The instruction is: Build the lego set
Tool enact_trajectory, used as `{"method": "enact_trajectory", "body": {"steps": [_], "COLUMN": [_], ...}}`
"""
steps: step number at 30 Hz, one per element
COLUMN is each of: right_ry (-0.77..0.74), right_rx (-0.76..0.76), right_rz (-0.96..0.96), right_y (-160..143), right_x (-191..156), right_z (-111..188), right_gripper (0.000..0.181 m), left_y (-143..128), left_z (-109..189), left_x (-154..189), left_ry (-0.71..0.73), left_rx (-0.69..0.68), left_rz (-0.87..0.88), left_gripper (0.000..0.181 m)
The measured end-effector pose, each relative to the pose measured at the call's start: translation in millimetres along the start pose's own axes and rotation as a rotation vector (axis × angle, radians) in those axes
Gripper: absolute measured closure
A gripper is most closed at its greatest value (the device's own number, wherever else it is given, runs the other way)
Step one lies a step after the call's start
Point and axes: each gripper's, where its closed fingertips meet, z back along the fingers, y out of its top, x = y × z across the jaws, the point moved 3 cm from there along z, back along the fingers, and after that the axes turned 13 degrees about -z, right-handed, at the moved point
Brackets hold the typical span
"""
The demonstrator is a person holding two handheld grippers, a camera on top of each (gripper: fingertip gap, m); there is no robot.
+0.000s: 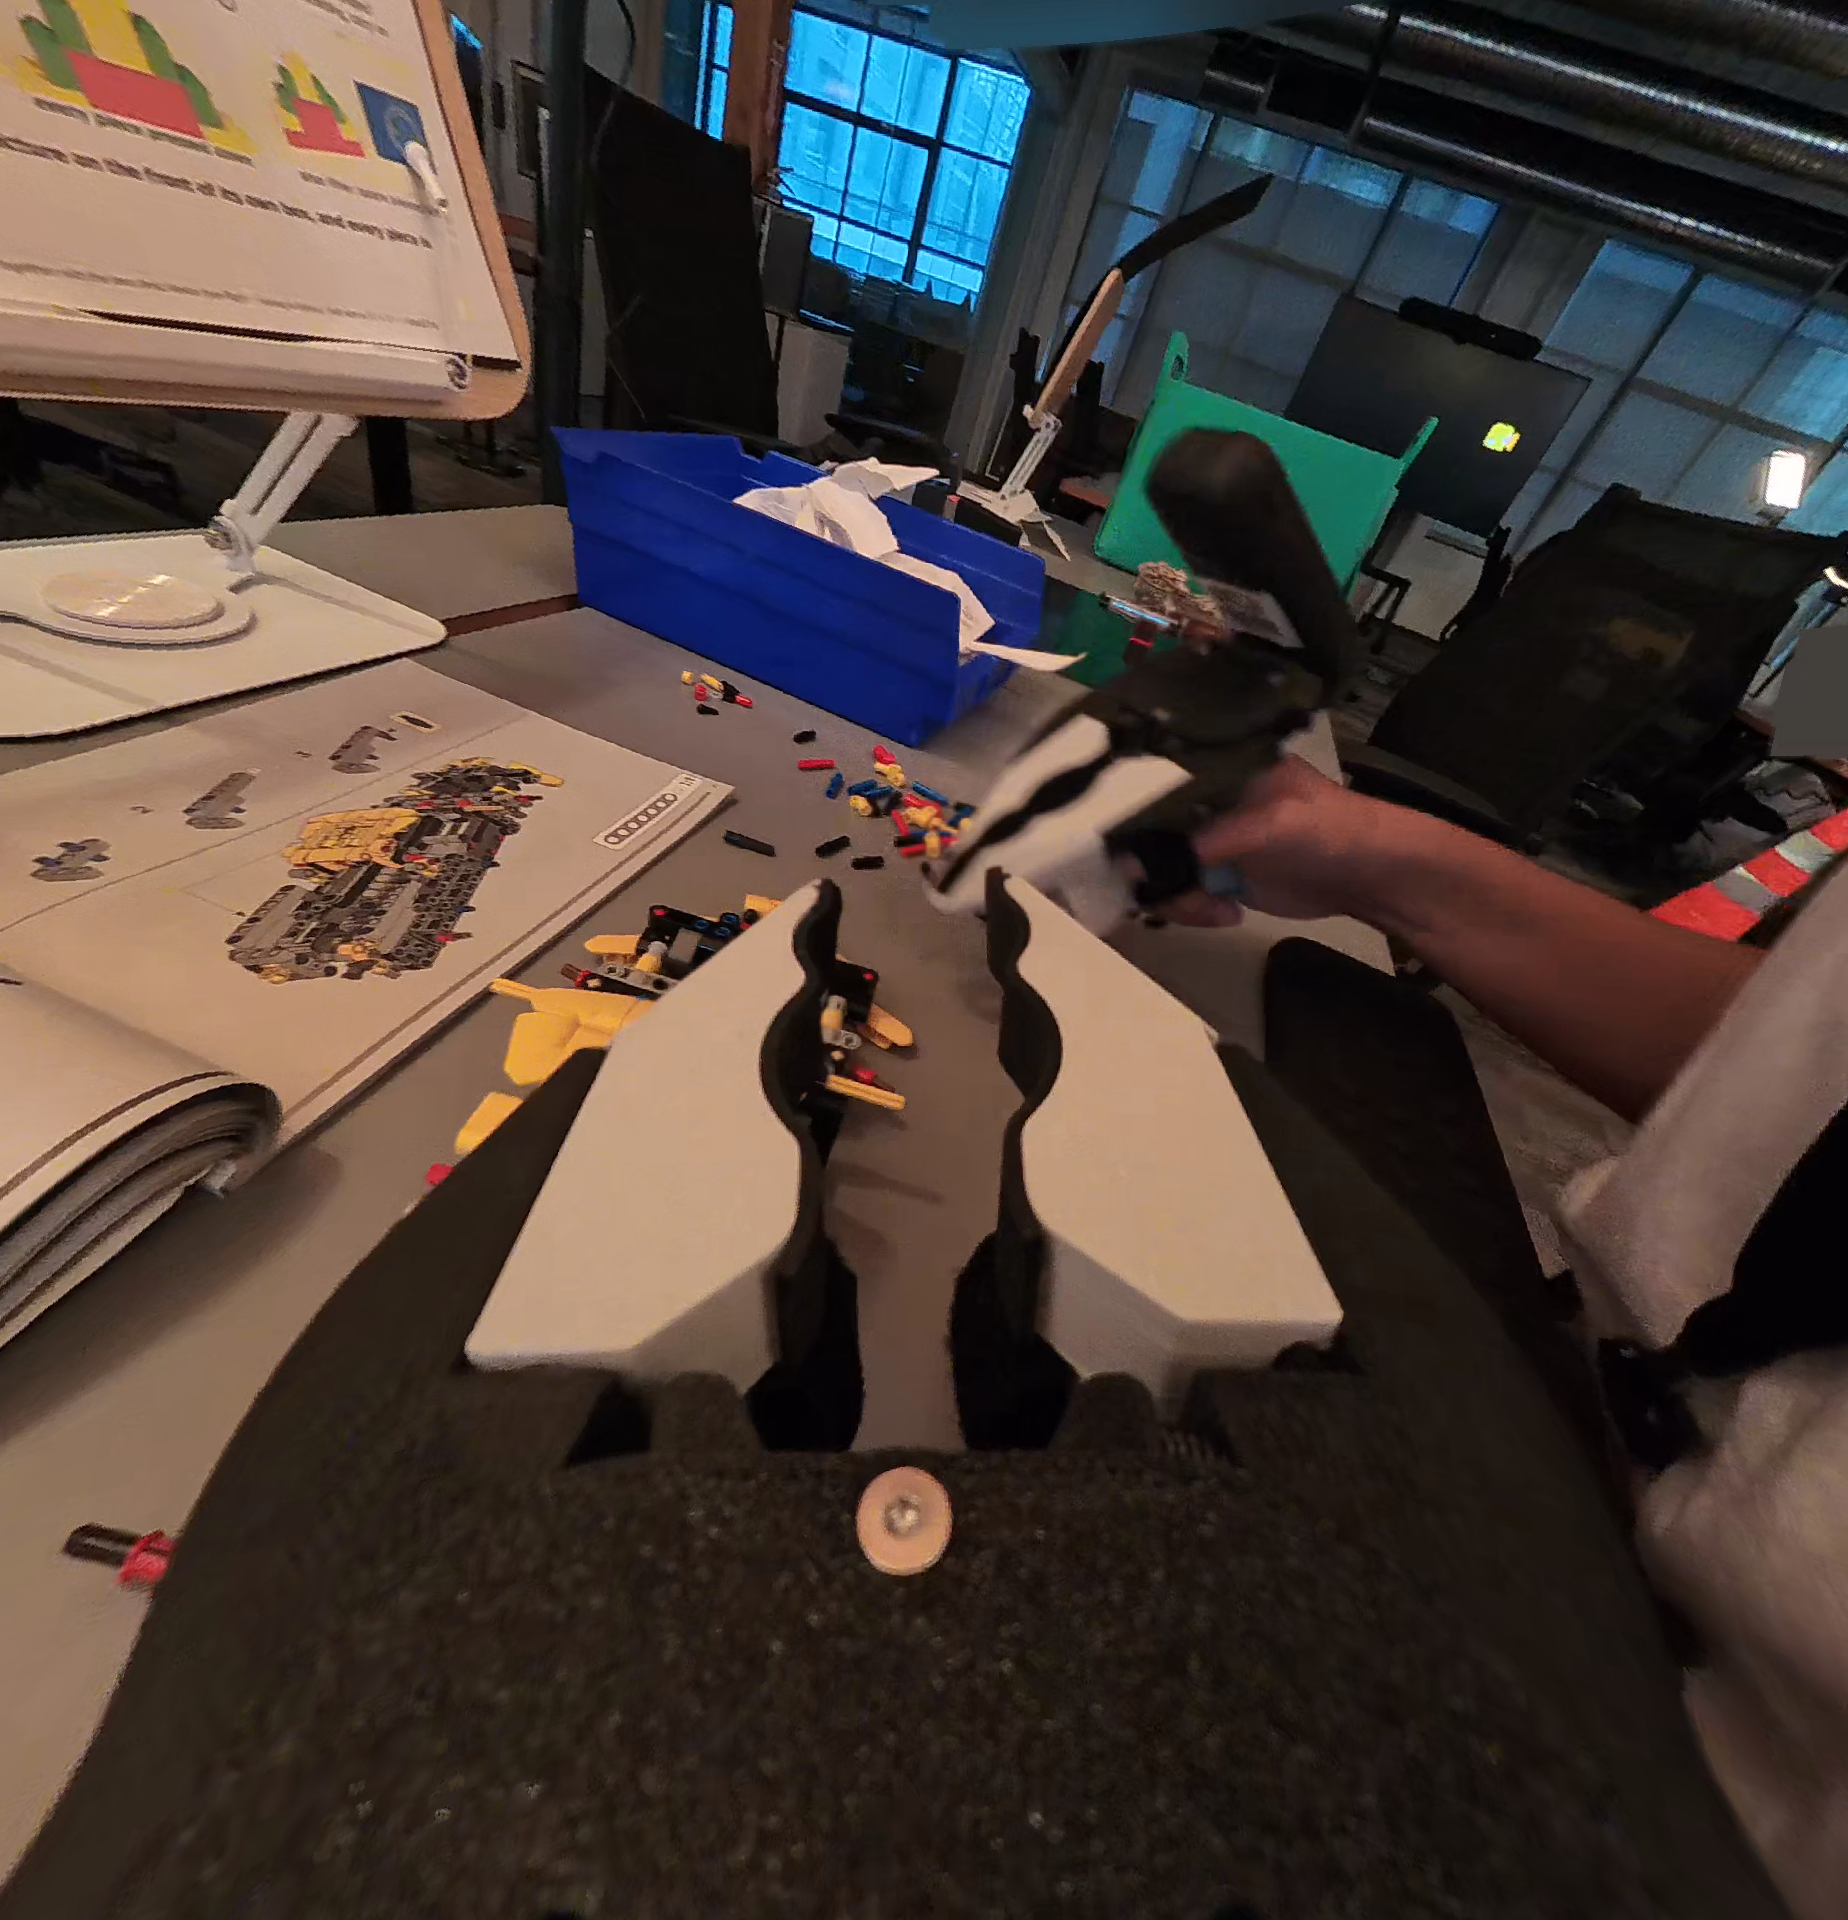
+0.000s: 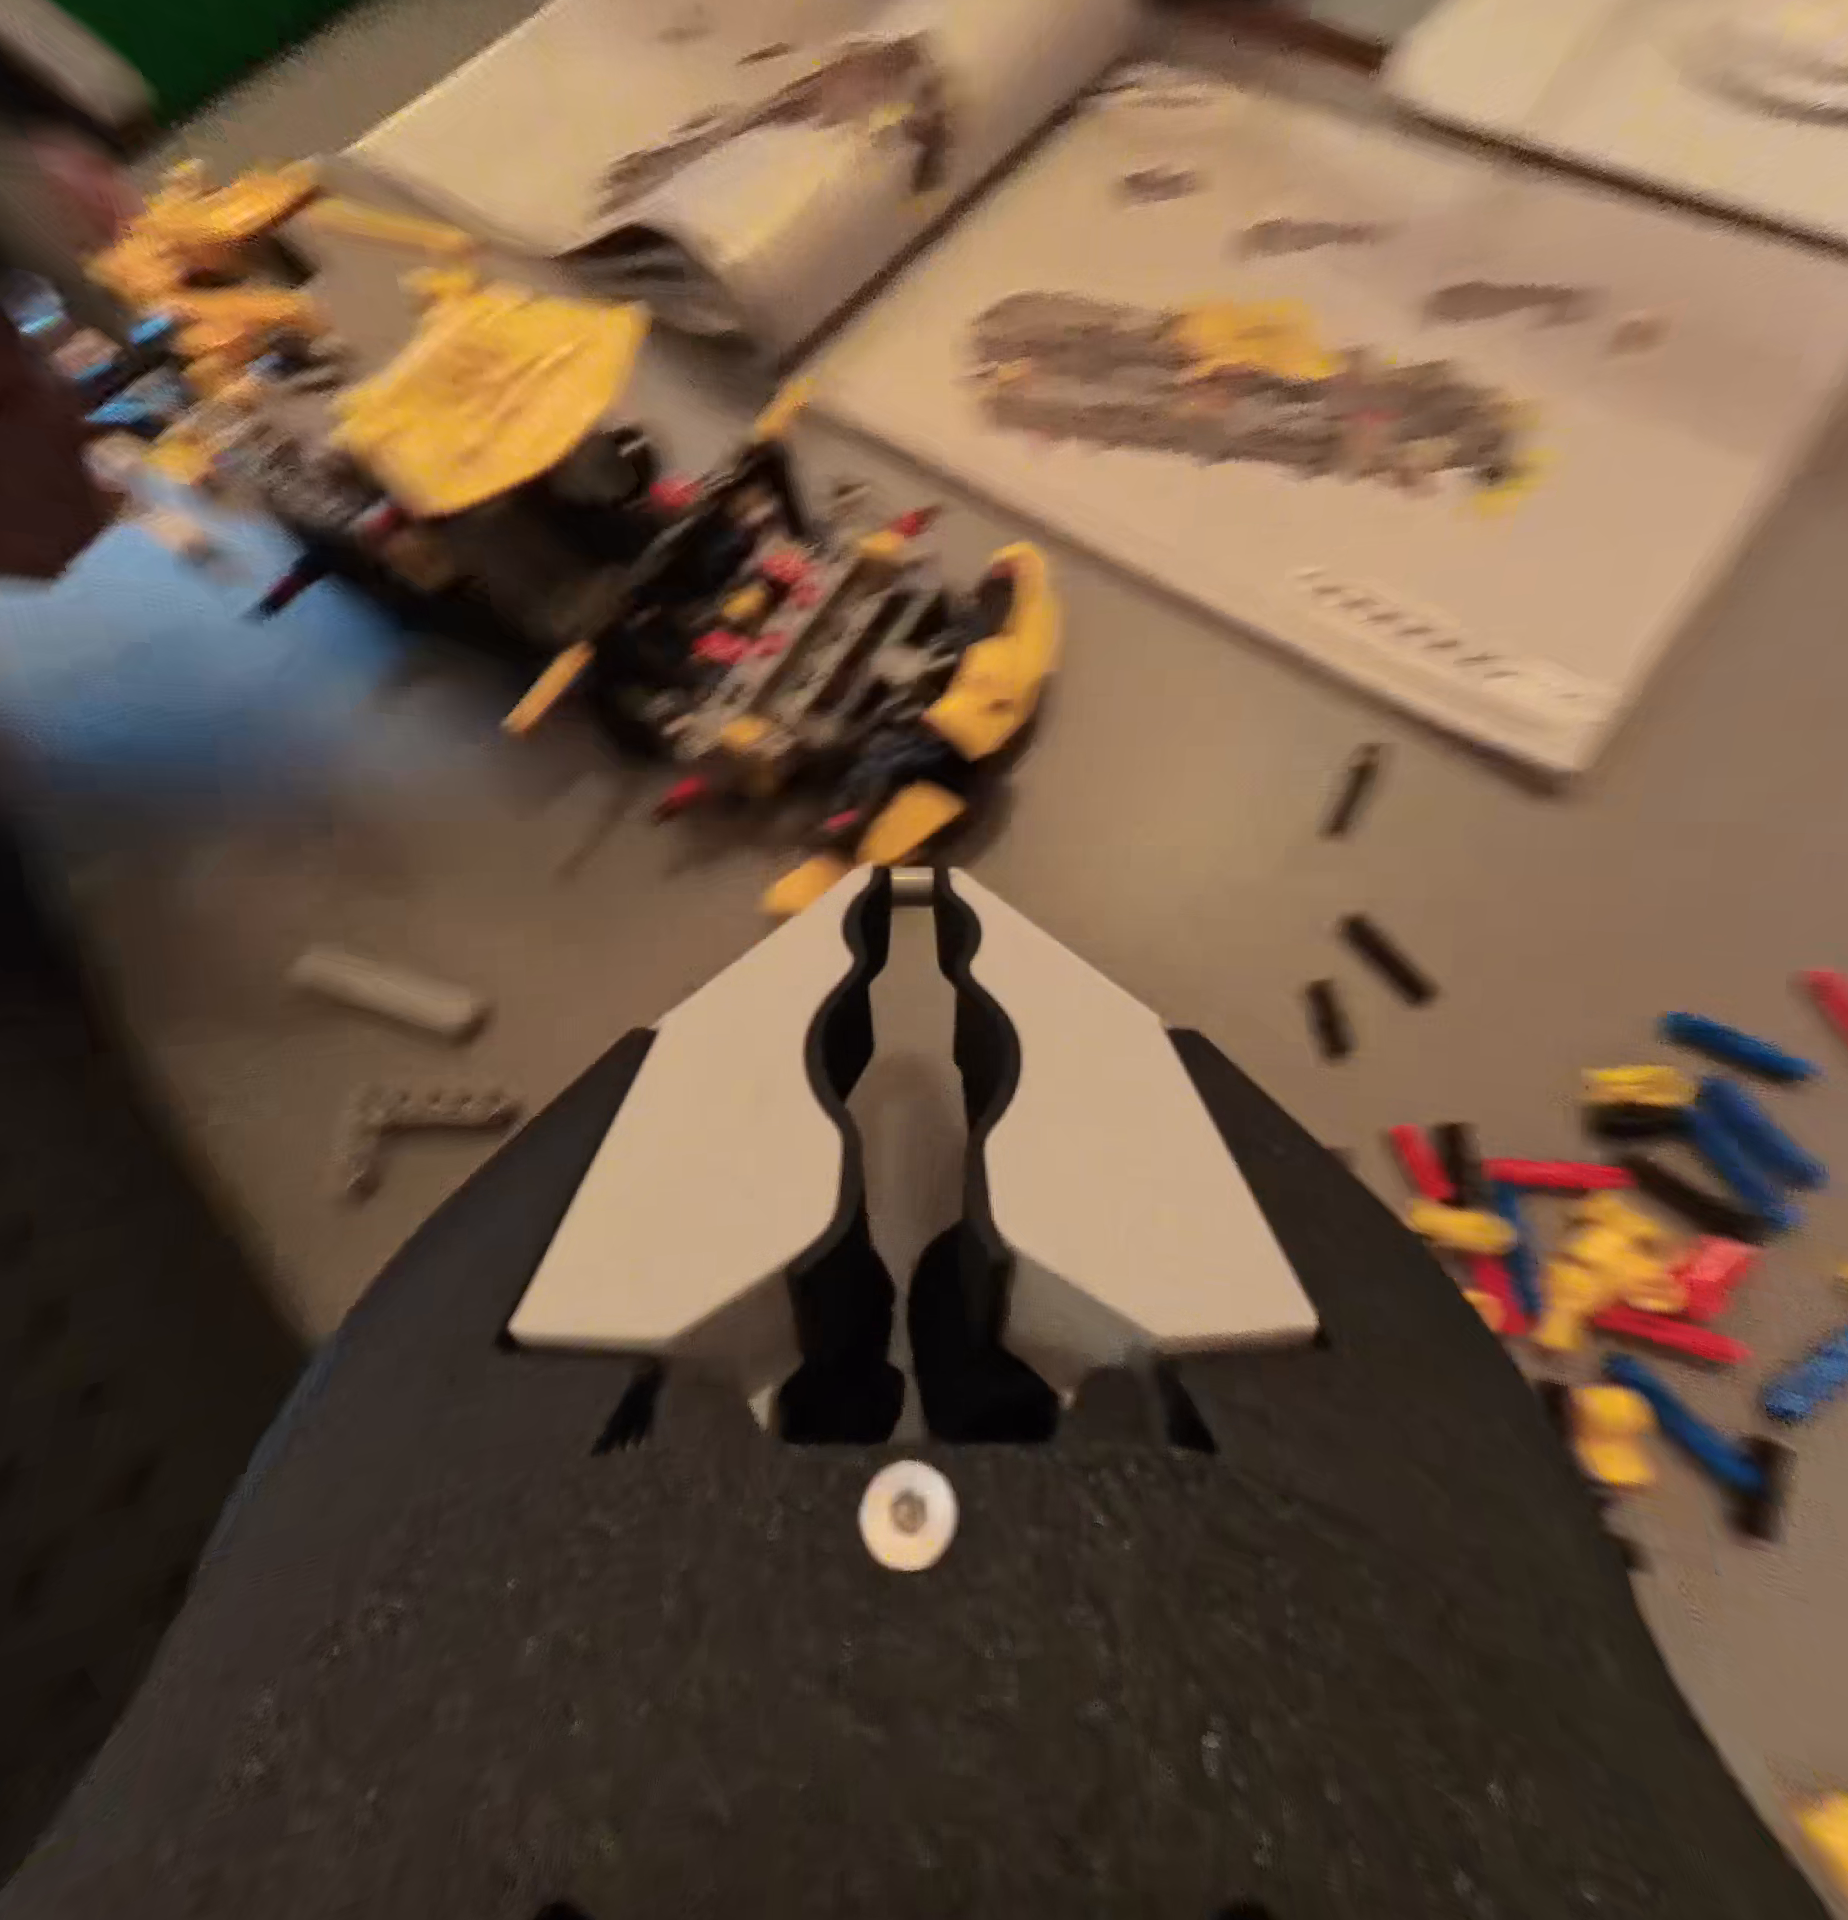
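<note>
Left wrist view: my left hand-held gripper [image 1: 904, 894] is spread and empty, hovering over the desk [image 1: 629, 1195]. The part-built yellow and black model [image 1: 629, 997] sits just beyond its fingers, partly hidden by the left one. The open instruction book [image 1: 307, 862] pictures a far fuller vehicle, so I judge the build well short of done. Loose pins [image 1: 904, 805] are scattered near the blue bin [image 1: 795, 603]. My right hand-held gripper [image 1: 1013, 831] works over that pile.

Right wrist view, blurred: the right hand-held gripper [image 2: 909, 883] is nearly closed, pinching a small grey piece [image 2: 909, 888] at its tips. The model [image 2: 691, 582] lies ahead, apart from it. Pin pile [image 2: 1626, 1226] to the right, two grey beams [image 2: 390, 992] unused on the left. Plenty left to fit.
</note>
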Motion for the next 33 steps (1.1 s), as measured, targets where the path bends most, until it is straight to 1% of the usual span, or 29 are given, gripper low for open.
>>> {"method": "enact_trajectory", "body": {"steps": [2, 5, 9, 13, 20, 22, 23, 25, 26, 27, 30, 31, 32, 33], "right_ry": [0.113, 0.144, 0.204, 0.166, 0.155, 0.14, 0.152, 0.129, 0.084, 0.008, -0.275, -0.368, -0.428, -0.45], "right_rx": [-0.068, -0.145, -0.163, -0.226, -0.178, -0.131, -0.099, -0.013, 0.037, 0.076, 0.119, 0.123, 0.122, 0.122], "right_rz": [0.058, 0.125, 0.17, 0.206, 0.221, 0.192, 0.165, 0.097, 0.063, 0.03, -0.063, -0.1, -0.13, -0.16], "right_y": [-22.3, -42.6, -47.8, -56.1, -58.0, -52.4, -47.3, -34.7, -28.8, -24.7, -23.6, -25.3, -27.8, -30.1], "right_x": [-25.7, -37.8, -47.7, -42.3, -42.8, -39.6, -38.3, -23.8, -9.2, 10.6, 77.4, 97.8, 113.5, 124.5], "right_z": [5.0, 5.0, -2.5, -14.3, -15.7, -10.5, -2.9, 18.4, 29.7, 40.3, 71.0, 80.6, 87.6, 90.9], "right_gripper": [0.174, 0.174, 0.174, 0.174, 0.173, 0.16, 0.16, 0.162, 0.163, 0.163, 0.153, 0.156, 0.157, 0.159], "left_y": [-0.9, -3.6, -6.6, -9.4, -11.3, -11.1, -10.8, -11.2, -11.4, -11.5, -10.1, -10.5, -11.4, -12.3], "left_z": [1.3, 0.2, -3.9, -5.4, -7.3, -8.2, -8.3, -7.8, -7.6, -7.5, -8.2, -8.6, -9.1, -9.5], "left_x": [-4.9, -9.3, -8.8, -7.4, -5.3, -4.0, -3.3, -2.6, -2.6, -2.3, -0.5, -0.1, 0.2, 0.4], "left_ry": [0.031, 0.059, 0.064, 0.067, 0.059, 0.053, 0.05, 0.05, 0.051, 0.049, 0.04, 0.039, 0.039, 0.039], "left_rx": [-0.004, -0.028, -0.054, -0.07, -0.081, -0.081, -0.08, -0.08, -0.081, -0.08, -0.074, -0.077, -0.083, -0.088], "left_rz": [-0.005, -0.028, -0.05, -0.064, -0.069, -0.072, -0.072, -0.073, -0.072, -0.07, -0.067, -0.071, -0.074, -0.077], "left_gripper": [0.153, 0.152, 0.152, 0.153, 0.153, 0.153, 0.153, 0.153, 0.153, 0.153, 0.153, 0.153, 0.153, 0.153]}}
